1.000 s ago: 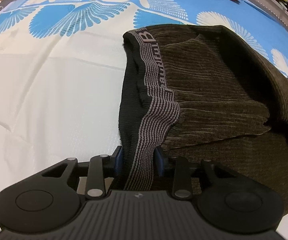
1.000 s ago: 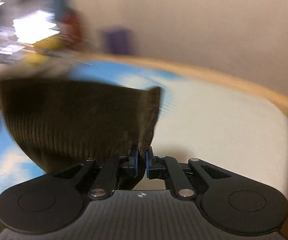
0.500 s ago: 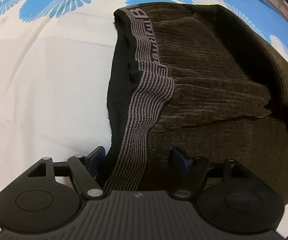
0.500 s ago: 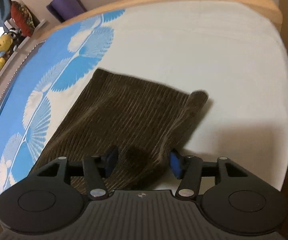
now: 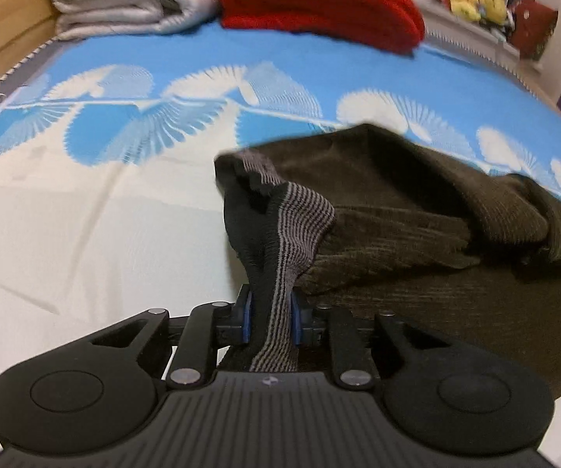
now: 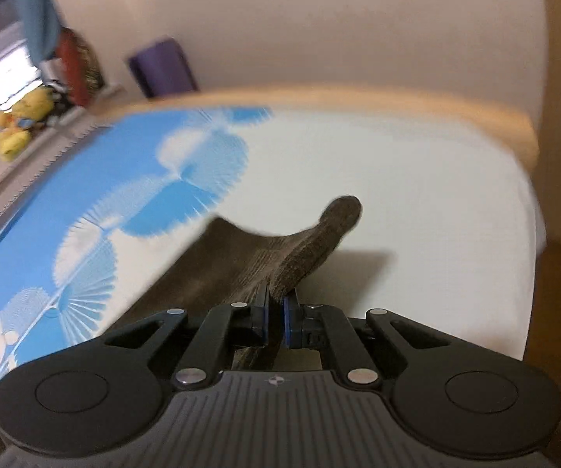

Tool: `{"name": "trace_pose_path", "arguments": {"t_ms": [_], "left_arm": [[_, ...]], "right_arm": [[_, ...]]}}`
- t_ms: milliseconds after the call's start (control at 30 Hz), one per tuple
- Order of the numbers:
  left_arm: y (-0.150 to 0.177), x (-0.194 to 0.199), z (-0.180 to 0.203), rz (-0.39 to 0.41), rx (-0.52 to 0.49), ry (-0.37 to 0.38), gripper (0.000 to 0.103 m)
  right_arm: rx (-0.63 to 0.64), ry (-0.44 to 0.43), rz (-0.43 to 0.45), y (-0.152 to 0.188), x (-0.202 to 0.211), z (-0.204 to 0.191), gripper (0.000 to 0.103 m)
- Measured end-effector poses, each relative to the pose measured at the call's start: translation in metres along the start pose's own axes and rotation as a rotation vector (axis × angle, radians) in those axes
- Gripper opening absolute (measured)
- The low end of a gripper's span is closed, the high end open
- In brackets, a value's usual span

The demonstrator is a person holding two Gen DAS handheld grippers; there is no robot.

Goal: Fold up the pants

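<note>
Left tongs clamped on striped grey waistband of dark brown corduroy pants; right tongs pinch leg hem. Risk: uneven lift, thin hem slips free, fold skews.

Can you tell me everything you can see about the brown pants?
The pants are dark brown ribbed fabric, like corduroy, with a grey striped waistband. They lie crumpled and partly folded on the blue-and-white bed sheet. The left gripper pinches the waistband; the right gripper pinches a lifted leg end.
</note>
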State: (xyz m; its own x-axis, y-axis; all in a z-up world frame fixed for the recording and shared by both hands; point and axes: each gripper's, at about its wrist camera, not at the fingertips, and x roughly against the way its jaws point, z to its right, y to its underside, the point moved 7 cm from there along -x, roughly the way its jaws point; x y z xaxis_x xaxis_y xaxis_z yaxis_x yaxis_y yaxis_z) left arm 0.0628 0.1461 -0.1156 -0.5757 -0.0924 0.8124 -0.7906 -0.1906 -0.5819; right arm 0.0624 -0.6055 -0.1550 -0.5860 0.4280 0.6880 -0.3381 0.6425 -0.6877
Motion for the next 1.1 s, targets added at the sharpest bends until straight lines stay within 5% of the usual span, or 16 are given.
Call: {"name": "trace_pose_path", "arguments": {"t_ms": [100, 200, 300, 400, 500, 567, 733, 900, 1100], "left_arm": [[0.012, -0.004, -0.008, -0.039, -0.085, -0.108, 0.021], [0.030, -0.033, -0.027, -0.194, -0.014, -0.142, 0.021], [0.034, -0.040, -0.036, -0.236, 0.087, -0.113, 0.023], [0.036, -0.038, -0.031, -0.236, 0.071, -0.103, 0.029], [0.040, -0.046, -0.034, -0.259, 0.038, -0.103, 0.033], [0.040, -0.047, -0.036, -0.255, 0.052, -0.091, 0.020], [0.030, -0.041, -0.037, -0.203, 0.038, -0.088, 0.015], [0.032, -0.042, -0.032, -0.207, -0.053, -0.149, 0.031], [0.006, -0.020, -0.026, -0.029, -0.053, -0.199, 0.051]], "right_arm": [[0.060, 0.106, -0.173, 0.027, -0.025, 0.014, 0.006], [-0.011, 0.120, -0.339, 0.054, -0.045, 0.034, 0.007], [0.041, 0.127, -0.297, 0.048, -0.038, 0.028, 0.007], [0.000, 0.167, -0.186, 0.032, -0.018, 0.031, 0.007], [0.066, 0.206, -0.185, 0.033, -0.018, 0.029, 0.007], [0.026, 0.215, -0.208, 0.034, -0.022, 0.034, 0.007], [0.034, 0.253, -0.210, 0.033, -0.025, 0.030, 0.007], [0.031, 0.295, -0.253, 0.041, -0.029, 0.029, 0.020], [0.043, 0.355, -0.088, 0.014, -0.005, 0.031, 0.025]]}}
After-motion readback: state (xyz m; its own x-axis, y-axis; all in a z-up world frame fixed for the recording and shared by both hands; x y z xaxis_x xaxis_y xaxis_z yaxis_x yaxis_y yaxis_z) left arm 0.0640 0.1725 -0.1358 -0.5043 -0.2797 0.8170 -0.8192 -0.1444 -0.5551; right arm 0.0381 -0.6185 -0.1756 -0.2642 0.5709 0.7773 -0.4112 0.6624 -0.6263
